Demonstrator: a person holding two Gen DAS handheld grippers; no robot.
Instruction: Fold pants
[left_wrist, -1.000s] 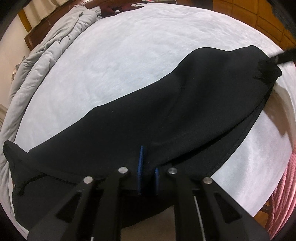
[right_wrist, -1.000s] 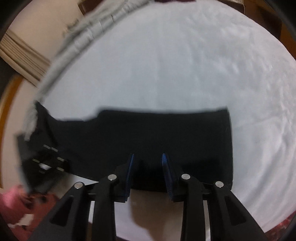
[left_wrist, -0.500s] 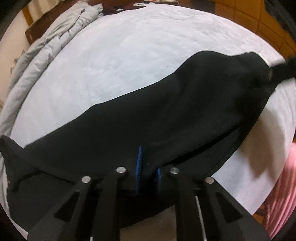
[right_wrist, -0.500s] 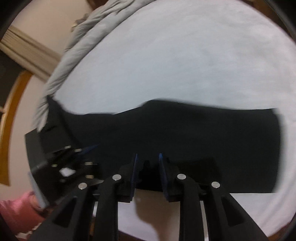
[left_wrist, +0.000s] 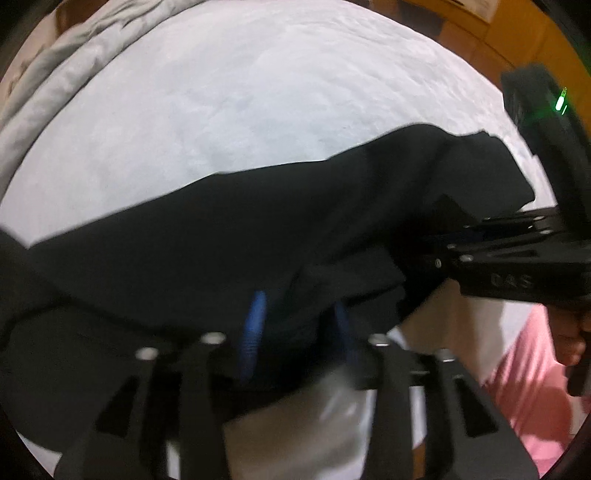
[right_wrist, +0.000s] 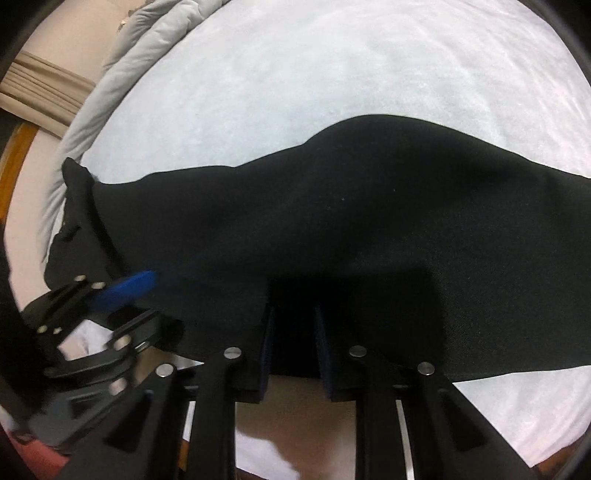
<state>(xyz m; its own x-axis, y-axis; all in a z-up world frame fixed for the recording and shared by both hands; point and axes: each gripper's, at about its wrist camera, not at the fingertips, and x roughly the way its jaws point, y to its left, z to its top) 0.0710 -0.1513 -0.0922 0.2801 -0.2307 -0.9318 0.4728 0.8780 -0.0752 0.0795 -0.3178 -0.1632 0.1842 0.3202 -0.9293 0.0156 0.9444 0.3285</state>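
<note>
Black pants (left_wrist: 258, 229) lie bunched across a pale bed sheet (left_wrist: 258, 92), their near edge lifted. My left gripper (left_wrist: 295, 325) has its blue pads apart with the near edge of the fabric between them. My right gripper (right_wrist: 291, 336) is shut on the pants (right_wrist: 332, 221) at their near edge. In the left wrist view the right gripper (left_wrist: 436, 240) reaches in from the right into the cloth. In the right wrist view the left gripper (right_wrist: 147, 295) sits at lower left, one blue pad showing on top of the fabric.
A grey duvet (right_wrist: 122, 81) is rolled along the bed's far left side. Wooden furniture (left_wrist: 491, 40) stands beyond the bed at upper right. A person's pink sleeve (left_wrist: 528, 373) is at lower right.
The two grippers have come close together and the pants have bunched and folded between them. The left gripper's pads have spread apart. The right gripper has closed on the cloth.
</note>
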